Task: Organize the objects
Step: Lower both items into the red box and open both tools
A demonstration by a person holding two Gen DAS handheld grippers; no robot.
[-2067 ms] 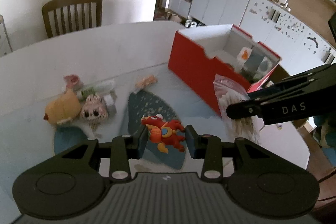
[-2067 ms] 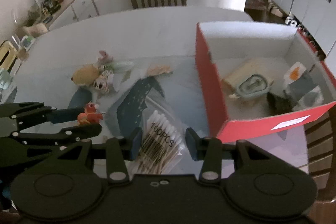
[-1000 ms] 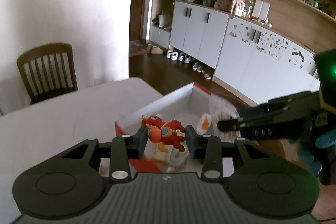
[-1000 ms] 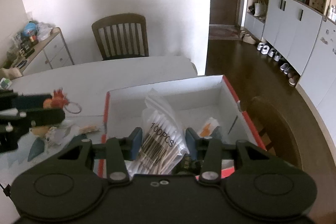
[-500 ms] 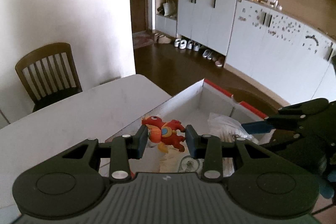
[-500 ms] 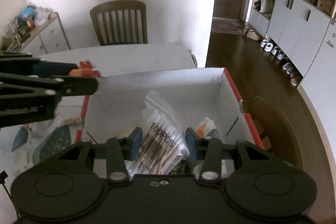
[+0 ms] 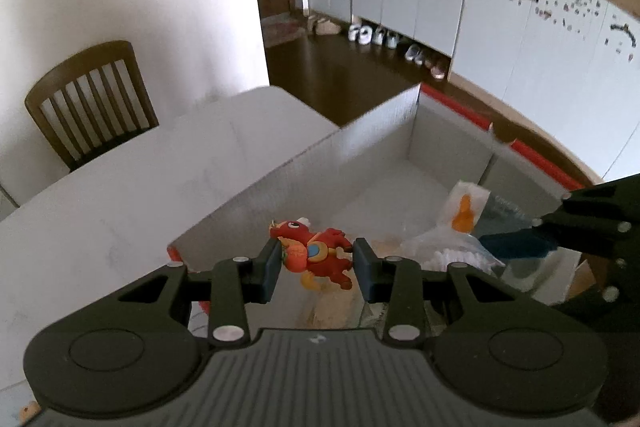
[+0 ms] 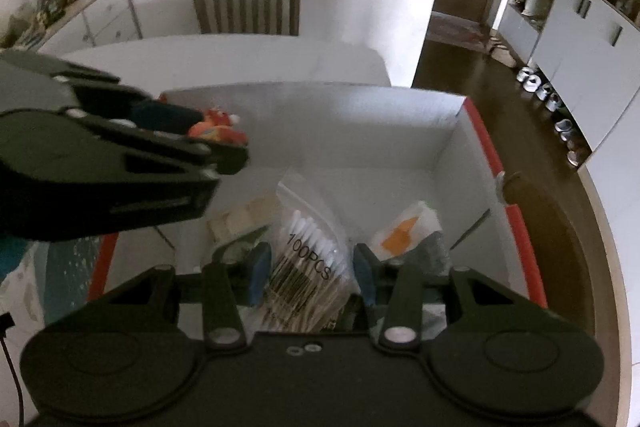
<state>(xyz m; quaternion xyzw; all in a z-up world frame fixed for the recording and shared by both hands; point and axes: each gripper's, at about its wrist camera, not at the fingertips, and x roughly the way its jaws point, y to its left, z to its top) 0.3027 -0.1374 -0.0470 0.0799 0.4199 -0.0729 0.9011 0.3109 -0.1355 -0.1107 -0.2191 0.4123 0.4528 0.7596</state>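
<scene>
Red dragon figurine (image 7: 316,255) is clamped between the left gripper (image 7: 316,269) pads, held over the red box (image 8: 486,143) near its left wall. Cotton-swab bag (image 8: 308,263) is pinched by the right gripper (image 8: 310,277), inside the box by its near edge; box sits at the table (image 7: 120,195) right edge.

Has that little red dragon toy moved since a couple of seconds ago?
Yes. The red dragon toy, then over the table's patterned mat, now hangs over the open red box, held in the left hand-held gripper.
</scene>
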